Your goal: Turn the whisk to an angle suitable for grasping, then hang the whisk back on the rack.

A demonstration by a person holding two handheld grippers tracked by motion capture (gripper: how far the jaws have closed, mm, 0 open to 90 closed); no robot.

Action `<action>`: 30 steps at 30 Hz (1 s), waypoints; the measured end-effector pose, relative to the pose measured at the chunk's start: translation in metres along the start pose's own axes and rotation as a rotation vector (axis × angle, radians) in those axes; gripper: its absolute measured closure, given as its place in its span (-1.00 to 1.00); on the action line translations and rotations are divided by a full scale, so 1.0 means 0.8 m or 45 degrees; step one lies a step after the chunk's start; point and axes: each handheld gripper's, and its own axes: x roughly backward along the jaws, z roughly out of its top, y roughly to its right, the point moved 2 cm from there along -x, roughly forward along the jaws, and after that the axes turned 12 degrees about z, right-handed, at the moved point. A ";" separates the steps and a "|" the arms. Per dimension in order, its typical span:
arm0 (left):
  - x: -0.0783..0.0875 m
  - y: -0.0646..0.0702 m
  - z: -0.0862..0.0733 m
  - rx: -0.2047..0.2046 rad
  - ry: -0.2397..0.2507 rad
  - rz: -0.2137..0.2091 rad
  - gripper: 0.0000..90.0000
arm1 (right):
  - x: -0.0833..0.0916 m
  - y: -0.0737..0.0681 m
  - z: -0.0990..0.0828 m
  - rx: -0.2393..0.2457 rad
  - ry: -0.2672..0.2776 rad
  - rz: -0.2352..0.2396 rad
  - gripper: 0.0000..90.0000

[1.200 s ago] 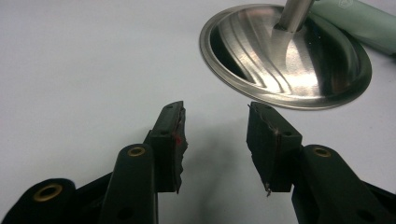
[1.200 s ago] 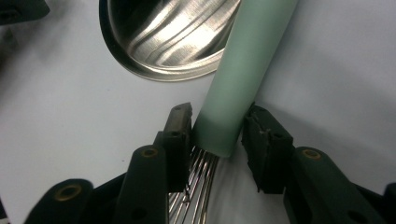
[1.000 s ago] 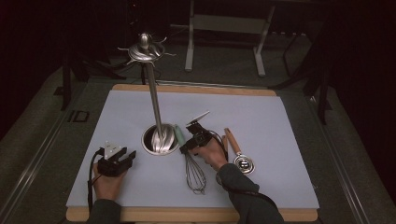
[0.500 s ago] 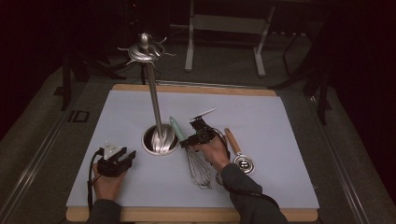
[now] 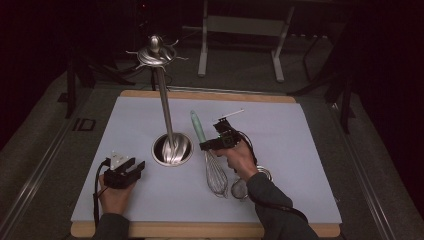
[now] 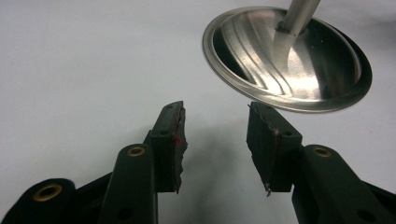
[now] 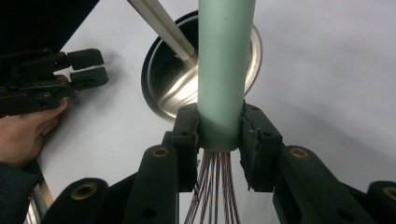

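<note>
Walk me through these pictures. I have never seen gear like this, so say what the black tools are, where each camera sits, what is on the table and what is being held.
A person sits at a table and holds a black hand tool with two jaws in each hand. One camera looks down from above; one more rides on each tool and looks along its jaws.

The left gripper rests on the table, jaws apart, nothing between them. The right gripper is clamped on the pale green handle of a whisk, just above its wires.

Between the hands stands a metal rack: a round dish base, a tall pole and hooks at the top. A small strainer lies near the right forearm.
</note>
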 end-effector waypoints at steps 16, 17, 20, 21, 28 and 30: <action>0.000 0.000 0.000 0.006 -0.002 -0.001 0.27 | 0.029 -0.016 0.014 0.173 0.075 -0.038 0.54; 0.000 0.000 0.000 0.005 -0.002 0.000 0.27 | 0.030 -0.017 0.014 0.177 0.075 -0.039 0.54; 0.000 0.000 0.000 0.006 -0.003 0.002 0.27 | 0.034 -0.019 0.014 0.222 0.079 -0.044 0.54; 0.000 0.000 0.000 0.006 -0.003 0.001 0.27 | 0.035 -0.020 0.014 0.240 0.077 -0.046 0.54; 0.001 0.000 0.000 -0.001 0.003 0.001 0.27 | 0.039 -0.023 0.015 0.325 0.080 -0.069 0.54; 0.001 0.000 0.000 -0.003 0.006 0.003 0.27 | 0.041 -0.024 0.016 0.343 0.085 -0.069 0.54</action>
